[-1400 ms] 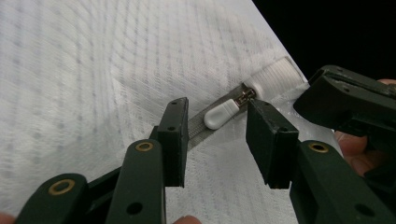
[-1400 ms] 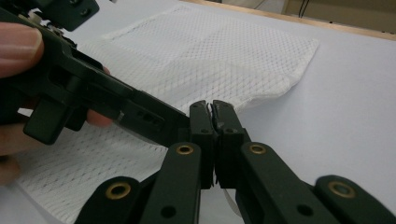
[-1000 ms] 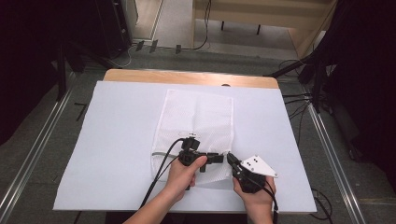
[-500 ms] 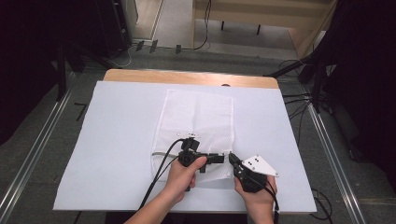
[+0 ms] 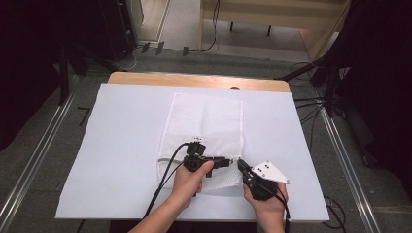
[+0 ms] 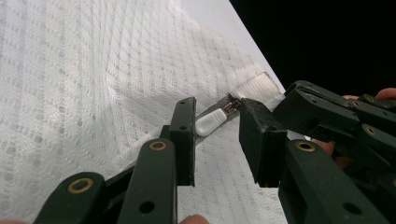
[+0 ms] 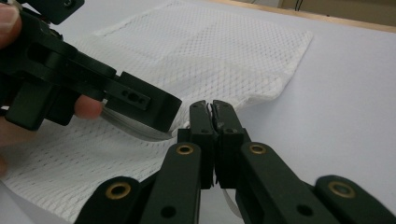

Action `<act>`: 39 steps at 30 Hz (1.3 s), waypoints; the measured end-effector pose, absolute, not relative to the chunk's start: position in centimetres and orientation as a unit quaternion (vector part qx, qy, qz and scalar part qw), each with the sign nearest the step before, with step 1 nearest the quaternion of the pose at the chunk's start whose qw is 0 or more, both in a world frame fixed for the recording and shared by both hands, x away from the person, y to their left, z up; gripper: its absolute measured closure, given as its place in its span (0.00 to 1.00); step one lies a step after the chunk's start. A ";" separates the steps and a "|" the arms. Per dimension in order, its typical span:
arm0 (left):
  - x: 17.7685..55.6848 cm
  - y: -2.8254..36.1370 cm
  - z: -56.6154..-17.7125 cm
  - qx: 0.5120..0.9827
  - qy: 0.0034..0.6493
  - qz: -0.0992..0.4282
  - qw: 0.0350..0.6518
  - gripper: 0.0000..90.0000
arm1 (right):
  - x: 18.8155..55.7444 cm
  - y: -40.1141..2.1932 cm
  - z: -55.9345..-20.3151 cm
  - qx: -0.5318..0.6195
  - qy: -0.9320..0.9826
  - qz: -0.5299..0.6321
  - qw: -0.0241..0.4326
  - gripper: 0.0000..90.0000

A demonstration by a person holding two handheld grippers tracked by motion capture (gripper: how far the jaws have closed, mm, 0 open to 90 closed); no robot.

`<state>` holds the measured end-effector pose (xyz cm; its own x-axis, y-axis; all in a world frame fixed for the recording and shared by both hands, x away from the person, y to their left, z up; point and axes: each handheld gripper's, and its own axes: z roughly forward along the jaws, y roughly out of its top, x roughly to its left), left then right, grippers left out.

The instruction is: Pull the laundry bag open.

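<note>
Pinching the mesh bag's [image 5: 204, 131] near corner, the right gripper [image 7: 212, 108] is closed tight; the left gripper's [image 6: 215, 122] fingers, just closing, sit a little apart around the white zipper tab [image 6: 210, 123].

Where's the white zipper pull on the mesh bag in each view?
High view: too small to make out; it would sit at the mesh bag's near right corner, where the left gripper meets the right gripper.
Left gripper view: zipper pull at centre, between the parted jaws, untouched.
Right gripper view: hidden behind the left gripper.
Shared landmark: the bag's thick white hem at that corner.
</note>
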<state>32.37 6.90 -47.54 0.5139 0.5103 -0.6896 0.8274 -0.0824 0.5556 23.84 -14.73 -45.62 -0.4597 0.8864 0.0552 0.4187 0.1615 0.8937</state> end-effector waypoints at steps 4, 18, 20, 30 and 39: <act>32.4 6.7 -47.8 0.720 0.465 -0.163 0.488 0.71 | 23.8 -14.8 -45.6 0.454 0.718 0.463 0.253 1.00; 33.0 6.8 -48.5 0.681 0.474 -0.227 0.510 0.67 | 23.7 -14.9 -45.5 0.453 0.717 0.465 0.253 1.00; 33.0 6.7 -48.4 0.679 0.473 -0.230 0.511 0.67 | 23.8 -14.9 -45.5 0.453 0.717 0.465 0.254 1.00; 32.8 7.0 -48.3 0.679 0.469 -0.242 0.510 0.71 | 23.9 -15.0 -45.5 0.456 0.716 0.463 0.254 1.00; 32.7 7.1 -48.1 0.687 0.462 -0.236 0.508 0.79 | 23.9 -15.1 -45.6 0.457 0.716 0.463 0.254 1.00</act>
<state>32.66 7.10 -48.08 0.4615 0.3962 -0.7938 0.8751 -0.0561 0.4807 23.92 -15.07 -45.63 -0.4529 0.8895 0.0601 0.4198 0.1533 0.8946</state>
